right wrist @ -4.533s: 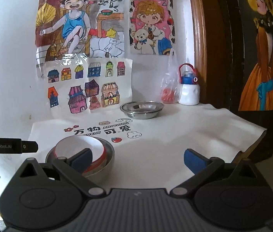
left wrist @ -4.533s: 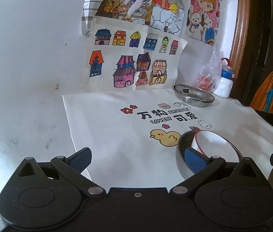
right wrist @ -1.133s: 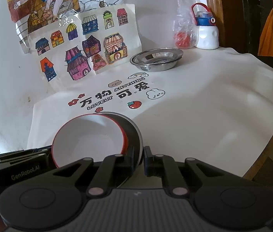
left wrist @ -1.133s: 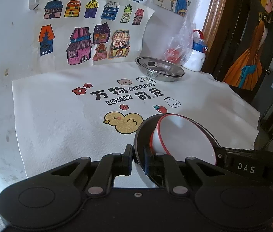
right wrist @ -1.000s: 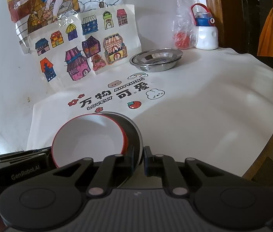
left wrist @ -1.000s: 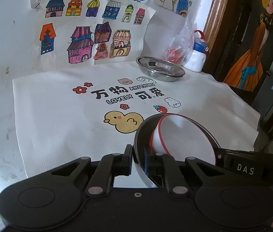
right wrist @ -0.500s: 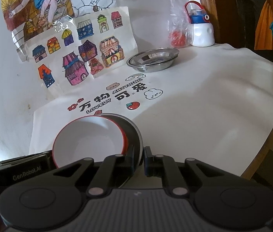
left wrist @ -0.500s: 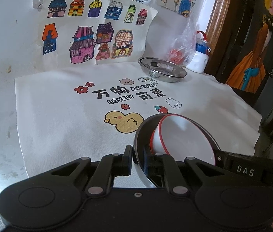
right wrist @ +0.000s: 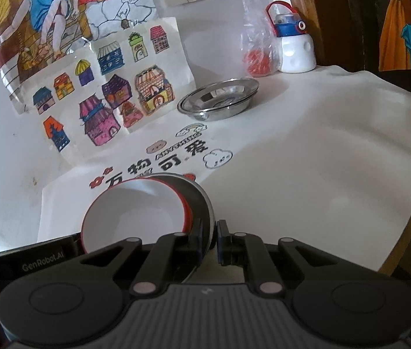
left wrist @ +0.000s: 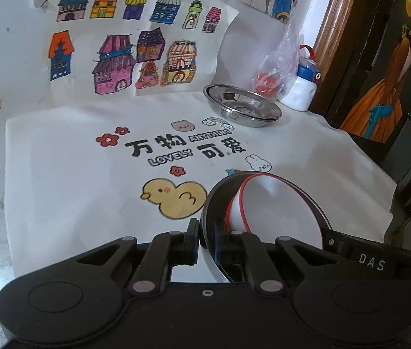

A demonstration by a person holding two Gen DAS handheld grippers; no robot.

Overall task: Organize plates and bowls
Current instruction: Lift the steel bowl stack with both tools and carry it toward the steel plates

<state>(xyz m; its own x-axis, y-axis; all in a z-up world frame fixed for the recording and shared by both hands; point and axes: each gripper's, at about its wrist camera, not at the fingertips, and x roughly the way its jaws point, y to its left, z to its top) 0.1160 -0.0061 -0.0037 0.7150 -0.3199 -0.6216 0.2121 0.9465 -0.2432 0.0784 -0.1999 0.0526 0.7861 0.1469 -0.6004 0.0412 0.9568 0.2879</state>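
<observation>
Left gripper [left wrist: 207, 242] clamped narrow on near-left rim of steel bowl [left wrist: 211, 203]; right gripper [right wrist: 214, 240] pinching opposite rim. White red-rimmed bowl [left wrist: 275, 206] nested inside, both tilted, low centre of frames, above printed cloth [left wrist: 60, 174]. Stacked steel plates [left wrist: 243, 106] upper right of centre, beside bottle [left wrist: 303, 87] and plastic bag [left wrist: 275, 67]. Since 4.5 s earlier: jaws then wide, bowl unheld on cloth. Versus half second back: wall drawings [left wrist: 118, 58] and plates look nearer, larger.

Past my fingers there's a white wall [left wrist: 10, 67] covered in kids' drawings, colourful houses [left wrist: 118, 55] straight ahead. White printed tablecloth [right wrist: 307, 157] under everything. Off to my right, a brown wooden door frame [left wrist: 333, 35] and a dark poster [left wrist: 380, 87].
</observation>
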